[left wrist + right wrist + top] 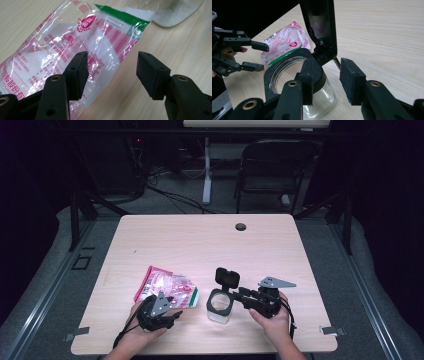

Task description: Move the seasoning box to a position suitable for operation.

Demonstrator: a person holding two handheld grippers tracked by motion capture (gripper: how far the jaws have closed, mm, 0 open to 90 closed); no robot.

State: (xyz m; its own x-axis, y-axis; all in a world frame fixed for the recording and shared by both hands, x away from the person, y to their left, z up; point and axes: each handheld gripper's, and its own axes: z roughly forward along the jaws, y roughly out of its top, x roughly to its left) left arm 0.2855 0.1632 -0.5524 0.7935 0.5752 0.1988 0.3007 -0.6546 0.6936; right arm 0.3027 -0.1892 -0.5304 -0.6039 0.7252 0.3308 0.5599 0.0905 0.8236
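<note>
Pouch [167,290]: the pink and white plastic packet with a green band lies flat on the table [200,245], near your edge and left of centre; judging from the layout, this is what you mean to lift
Pouch from left gripper: it lies just ahead of your left gripper [159,312] and off to one side; in the left gripper view one jaw sits over the pouch's printed face, the other over bare wood
Long axis: the pouch [67,47] runs on a slant, green end toward the jar, the other end toward the table's left side
Nearer hand: your left hand [145,325], clearly; the right one is busy at the jar
Left gripper state: jaws spread wide, nothing between them, and whether the near jaw touches the film you cannot tell
Jar [220,304]: clear glass with a black collar and a flip lid [227,277] standing open, just right of the pouch
Right gripper [247,296]: jaws apart, one by the collar, the other outside it, gripping nothing
Right hand pose: forearm in from the bottom edge, gripper pointing left at the jar
Coming move: probably swing left so both jaws straddle a pouch edge
</note>
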